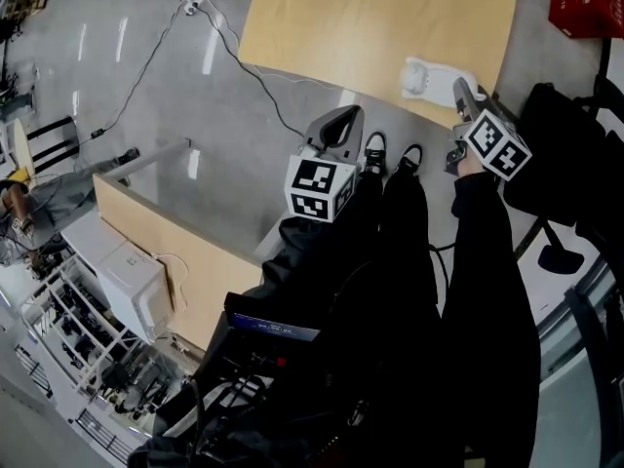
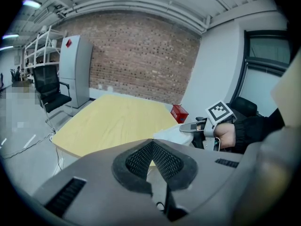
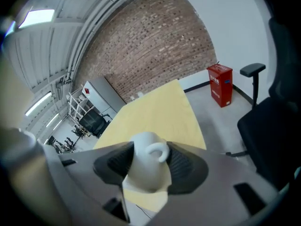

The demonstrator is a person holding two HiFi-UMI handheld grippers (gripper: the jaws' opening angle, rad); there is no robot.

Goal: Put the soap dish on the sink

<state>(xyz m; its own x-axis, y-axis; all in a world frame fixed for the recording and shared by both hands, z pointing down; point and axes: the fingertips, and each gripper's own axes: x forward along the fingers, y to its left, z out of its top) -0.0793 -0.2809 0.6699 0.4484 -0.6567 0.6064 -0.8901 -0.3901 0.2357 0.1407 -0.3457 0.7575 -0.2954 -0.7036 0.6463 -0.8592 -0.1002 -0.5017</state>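
**Q:** Status of the right gripper (image 3: 149,167) jaws?
**A:** Clamped on a white moulded piece (image 3: 146,179) with a curled hook on top (soap dish or sink: not distinguishable). The head view places it at the near edge of the wooden table (image 1: 370,18).
**Q:** Left gripper (image 2: 153,160)?
**A:** Pad tips together, nothing gripped, short of the table.

The left arm (image 1: 312,252) and right arm (image 1: 487,261) are reaching down and forward. The left gripper (image 2: 151,144) is pinching nothing, jaws together. The right gripper (image 3: 149,155) is squeezing the soap dish (image 3: 145,171).
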